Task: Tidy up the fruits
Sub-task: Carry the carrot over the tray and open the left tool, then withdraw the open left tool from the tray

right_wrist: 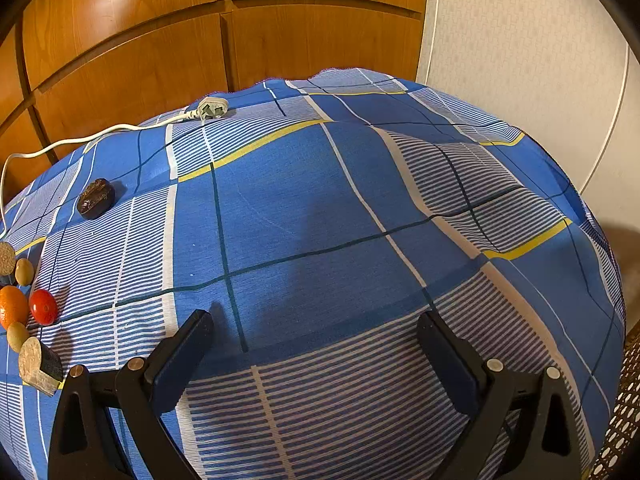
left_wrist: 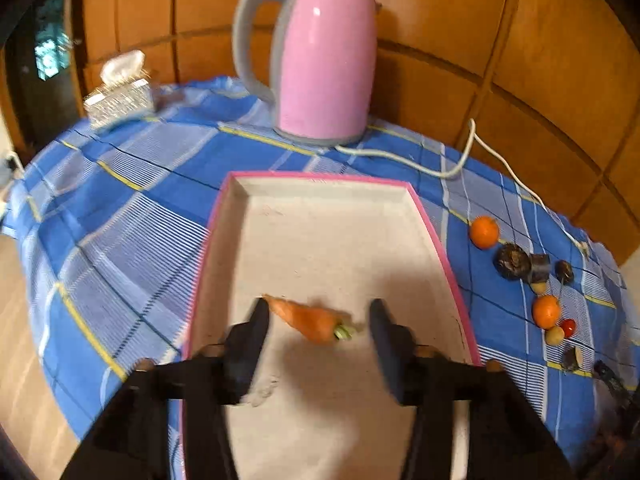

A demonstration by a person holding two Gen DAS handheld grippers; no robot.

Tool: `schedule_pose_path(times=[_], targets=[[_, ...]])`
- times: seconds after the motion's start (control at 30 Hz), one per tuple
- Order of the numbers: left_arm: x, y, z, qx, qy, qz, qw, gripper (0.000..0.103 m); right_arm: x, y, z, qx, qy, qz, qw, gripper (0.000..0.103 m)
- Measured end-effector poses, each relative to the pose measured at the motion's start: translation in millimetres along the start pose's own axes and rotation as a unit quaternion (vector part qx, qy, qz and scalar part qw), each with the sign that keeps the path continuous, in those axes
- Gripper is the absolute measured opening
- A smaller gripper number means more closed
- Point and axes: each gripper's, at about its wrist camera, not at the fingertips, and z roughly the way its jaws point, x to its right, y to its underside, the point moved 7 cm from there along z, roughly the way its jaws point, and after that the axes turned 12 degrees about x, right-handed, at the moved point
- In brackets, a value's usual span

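A white tray with a pink rim (left_wrist: 436, 240) lies on the blue checked cloth. A small carrot (left_wrist: 310, 320) is over the tray between the fingers of my left gripper (left_wrist: 318, 312), which is open; the carrot's tip touches the left finger, and I cannot tell whether it rests on the tray. To the tray's right lie two oranges (left_wrist: 484, 232), dark pieces (left_wrist: 512, 261), a red tomato (left_wrist: 568, 327) and small pale fruits. My right gripper (right_wrist: 316, 322) is open and empty above bare cloth. At its left are an orange (right_wrist: 12, 306), a tomato (right_wrist: 43, 306) and a cut piece (right_wrist: 38, 364).
A pink kettle (left_wrist: 324, 60) stands behind the tray, its white cord (left_wrist: 460, 168) running right to a plug (right_wrist: 212, 109). A tissue box (left_wrist: 120, 96) sits at the far left. A dark fruit (right_wrist: 96, 198) lies alone. A wooden wall stands behind the table.
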Motion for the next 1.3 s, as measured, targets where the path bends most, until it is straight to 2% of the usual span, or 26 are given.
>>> schedule_pose_path(times=[0.2, 0.43, 0.53, 0.77, 1.3], targets=[[2, 2, -30, 0.026, -0.018, -0.003, 0.9995, 0.055, 0, 0, 0, 0.0, 0.0, 0.0, 1.0, 0.103], [16, 10, -53, 0.041, -0.018, 0.001, 0.999, 0.059, 1, 0, 1, -0.001, 0.0, 0.0, 1.0, 0.103], [16, 12, -63, 0.056, -0.028, 0.008, 0.998, 0.07, 1, 0, 1, -0.001, 0.0, 0.0, 1.0, 0.103], [7, 10, -77, 0.083, -0.059, 0.014, 0.9947, 0.08, 1, 0, 1, -0.001, 0.002, 0.0, 1.0, 0.103], [-3, 15, -82, 0.083, -0.07, 0.009, 0.994, 0.085, 2, 0, 1, -0.001, 0.001, 0.001, 1.0, 0.103]])
